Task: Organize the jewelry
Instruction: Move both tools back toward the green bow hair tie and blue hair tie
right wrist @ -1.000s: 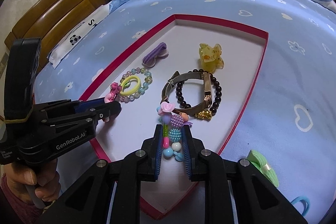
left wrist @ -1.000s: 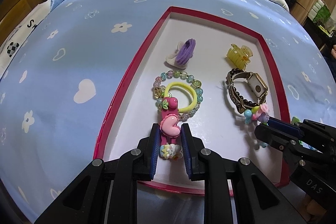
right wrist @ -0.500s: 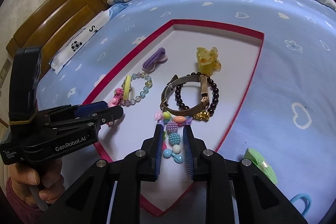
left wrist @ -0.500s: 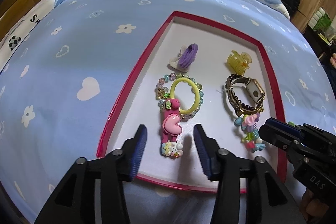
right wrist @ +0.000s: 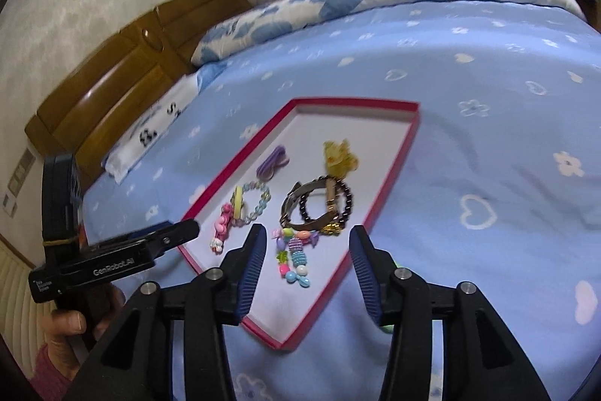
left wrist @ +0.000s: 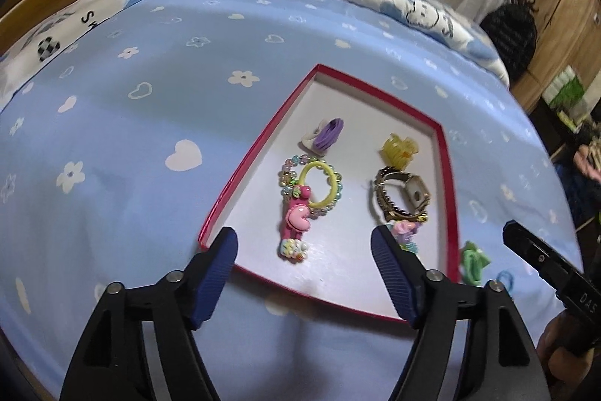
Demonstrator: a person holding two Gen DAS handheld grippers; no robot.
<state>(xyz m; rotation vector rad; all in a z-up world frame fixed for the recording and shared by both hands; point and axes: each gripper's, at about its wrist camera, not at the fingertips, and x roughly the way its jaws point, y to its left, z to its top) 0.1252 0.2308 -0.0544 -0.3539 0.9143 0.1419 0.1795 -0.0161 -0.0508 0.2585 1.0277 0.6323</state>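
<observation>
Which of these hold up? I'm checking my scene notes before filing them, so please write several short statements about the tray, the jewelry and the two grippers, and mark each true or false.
1. The pink heart hair clip lies in the red-rimmed tray. True.
2. The left gripper is clamped on that clip. False: its jaws have just been opening and nothing is between them.
3. The watch lies on the blue bedsheet. False: it lies in the tray.
4. The right gripper is open above the colourful bead charm. True.

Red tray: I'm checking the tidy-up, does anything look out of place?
Inside the red tray nothing looks odd. A green bow and a blue hair tie lie outside on the bedsheet, beyond its right edge.
</observation>
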